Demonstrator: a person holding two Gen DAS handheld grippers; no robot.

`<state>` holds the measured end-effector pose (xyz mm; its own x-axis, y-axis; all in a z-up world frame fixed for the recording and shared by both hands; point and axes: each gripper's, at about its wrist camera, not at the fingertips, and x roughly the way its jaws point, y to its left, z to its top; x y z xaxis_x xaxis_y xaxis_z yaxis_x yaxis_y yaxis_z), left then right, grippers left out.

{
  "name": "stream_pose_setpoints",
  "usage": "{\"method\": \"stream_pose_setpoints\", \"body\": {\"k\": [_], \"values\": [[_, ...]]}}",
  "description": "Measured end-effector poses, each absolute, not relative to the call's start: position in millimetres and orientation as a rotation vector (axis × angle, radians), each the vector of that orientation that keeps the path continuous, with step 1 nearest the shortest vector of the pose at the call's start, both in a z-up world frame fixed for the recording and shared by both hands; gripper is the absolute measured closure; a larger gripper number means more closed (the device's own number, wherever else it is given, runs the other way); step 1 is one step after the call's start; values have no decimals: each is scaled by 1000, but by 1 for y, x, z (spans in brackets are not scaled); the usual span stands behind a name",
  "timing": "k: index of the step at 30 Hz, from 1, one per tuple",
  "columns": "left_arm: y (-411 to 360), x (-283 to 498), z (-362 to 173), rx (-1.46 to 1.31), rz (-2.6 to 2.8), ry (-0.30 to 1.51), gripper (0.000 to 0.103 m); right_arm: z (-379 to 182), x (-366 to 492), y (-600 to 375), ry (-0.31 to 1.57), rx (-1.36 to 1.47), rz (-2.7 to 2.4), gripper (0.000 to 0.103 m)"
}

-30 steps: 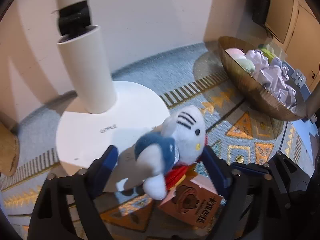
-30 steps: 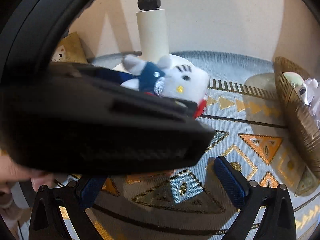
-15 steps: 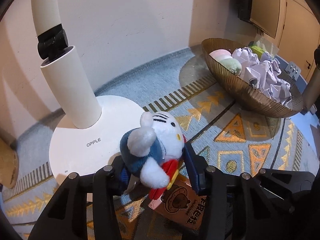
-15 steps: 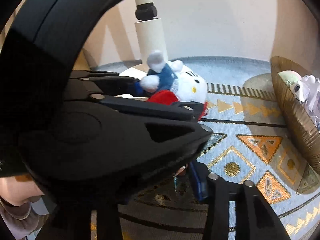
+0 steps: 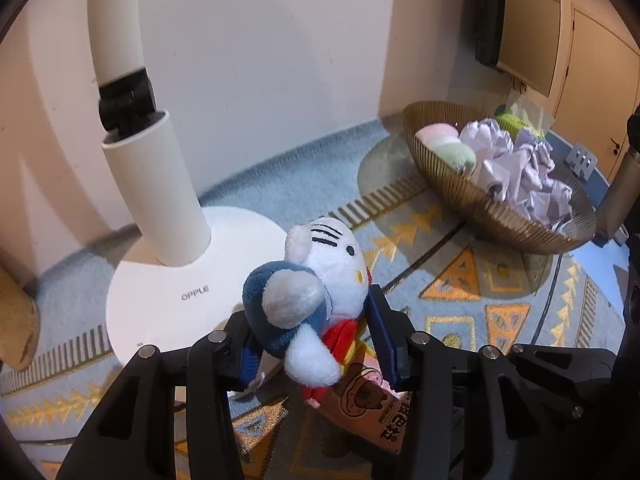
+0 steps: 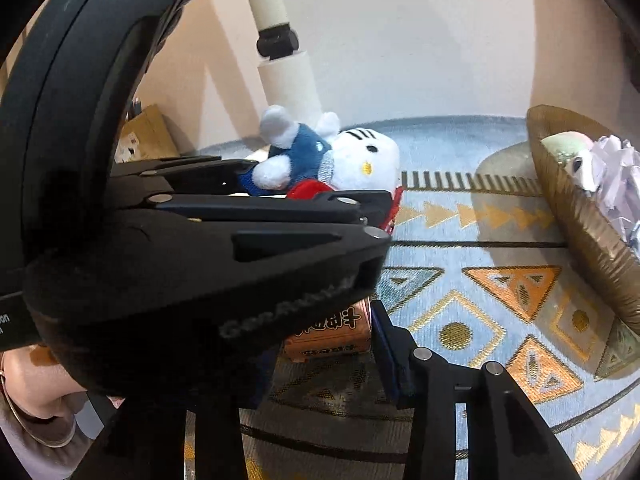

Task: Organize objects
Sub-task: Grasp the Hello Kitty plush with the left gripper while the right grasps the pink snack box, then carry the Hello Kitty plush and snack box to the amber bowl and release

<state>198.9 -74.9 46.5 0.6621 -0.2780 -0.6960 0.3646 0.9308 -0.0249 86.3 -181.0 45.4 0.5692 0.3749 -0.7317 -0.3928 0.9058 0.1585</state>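
A white plush cat [image 5: 336, 268] in blue overalls with a red bow hangs above the carpet, and my left gripper [image 5: 316, 340] is shut on its body. The right wrist view shows the same plush [image 6: 360, 160] lying sideways in that grip. Below it is an orange snack box [image 5: 376, 404] with a bear drawing. My right gripper [image 6: 326, 350] sits around the box [image 6: 332, 328]. Its right blue pad [image 6: 384, 352] presses the box's edge. The left tool's black frame [image 6: 200, 260] hides the other finger.
A white lamp base [image 5: 160, 300] with a thick post stands by the wall on the left. To the right, a ribbed gold basket [image 5: 500, 216] holds crumpled paper [image 5: 528, 172] and soft pastel balls. A cardboard piece [image 5: 16, 320] lies far left. A hand [image 6: 36, 392] grips the tool.
My left gripper shut on the plush and lifted it. My right gripper narrowed from wide open until its right pad met the snack box.
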Motion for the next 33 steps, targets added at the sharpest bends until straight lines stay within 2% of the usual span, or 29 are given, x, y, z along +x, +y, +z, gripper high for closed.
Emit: {"method": "stream_pose_setpoints", "body": {"k": [13,17,20,22,24,27,31,33], "values": [[-71,193,109,-45,-408,619,62,73,64,-244,631,149,425,62],[-91,198,139,-16,-408,558,62,112,51,-261,585,218,400,62],[-97,203,141,-8,-450,593,62,134,48,-294,540,242,371,62],[-99,205,129,20,-433,632,57,142,46,-319,515,259,343,62],[-98,213,104,14,-432,734,40,145,44,-337,510,278,324,62],[-108,220,66,5,-467,859,30,140,35,-360,515,325,311,62],[-136,225,30,83,-455,940,29,128,32,-362,540,333,321,62],[-151,230,20,86,-470,963,24,128,31,-358,549,335,320,62]]}}
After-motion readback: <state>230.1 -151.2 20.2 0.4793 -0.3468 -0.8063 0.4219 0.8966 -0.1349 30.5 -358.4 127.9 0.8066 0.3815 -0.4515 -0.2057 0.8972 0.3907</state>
